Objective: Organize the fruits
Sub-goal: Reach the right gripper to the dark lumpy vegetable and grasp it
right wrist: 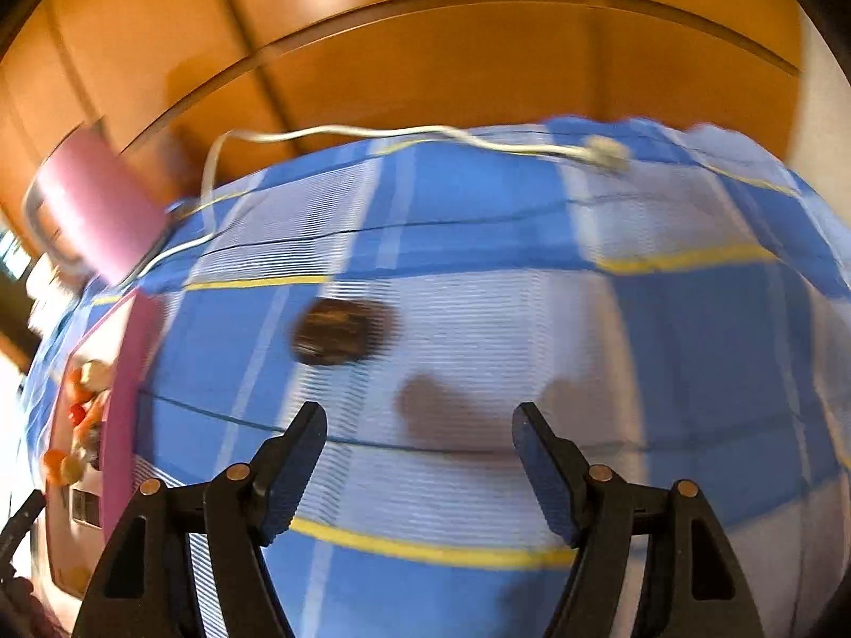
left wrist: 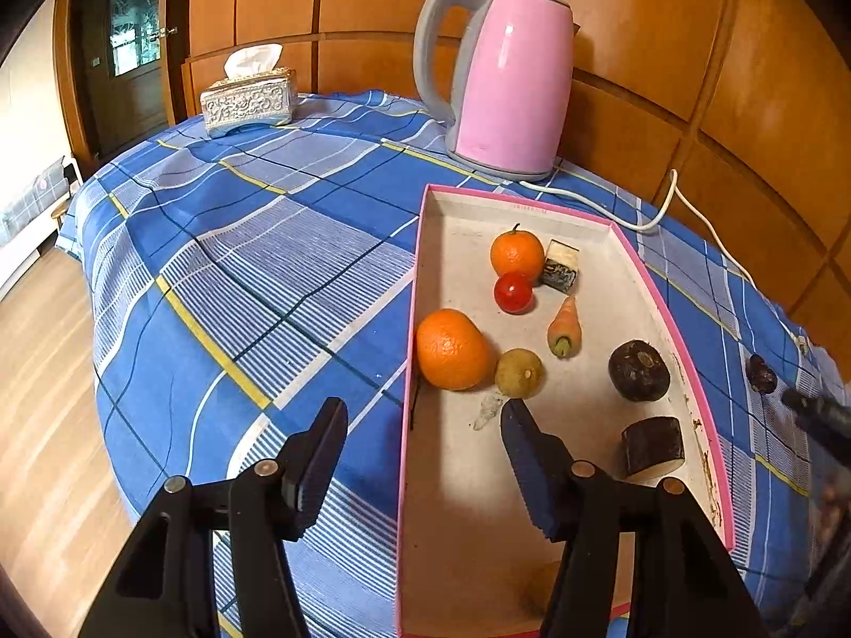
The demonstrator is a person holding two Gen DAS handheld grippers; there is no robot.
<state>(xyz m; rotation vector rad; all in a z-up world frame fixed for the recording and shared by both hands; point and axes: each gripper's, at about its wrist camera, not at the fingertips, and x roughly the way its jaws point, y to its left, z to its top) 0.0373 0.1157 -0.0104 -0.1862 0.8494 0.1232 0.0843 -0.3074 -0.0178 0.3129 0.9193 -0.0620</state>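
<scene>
The empty, spread right gripper (right wrist: 420,460) approaches the dark round fruit (right wrist: 332,332) on the blue checked bench (right wrist: 691,345). It must next pinch it. The left gripper (left wrist: 423,460) hangs spread over the pink-rimmed cardboard tray (left wrist: 412,372).

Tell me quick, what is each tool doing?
Left tool: open, holding nothing, over the pink-rimmed cardboard tray.
Right tool: open, holding nothing.

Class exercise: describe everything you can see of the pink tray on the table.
The pink tray is a shallow rectangular box, seemingly cardboard, with thin pink walls and a scuffed, stained white floor. It lies flat on the checked blue tablecloth, just in front of the pink kettle. Inside sit oranges, a tomato, a small carrot and dark pieces. The left claw hovers open above its near edge.
</scene>
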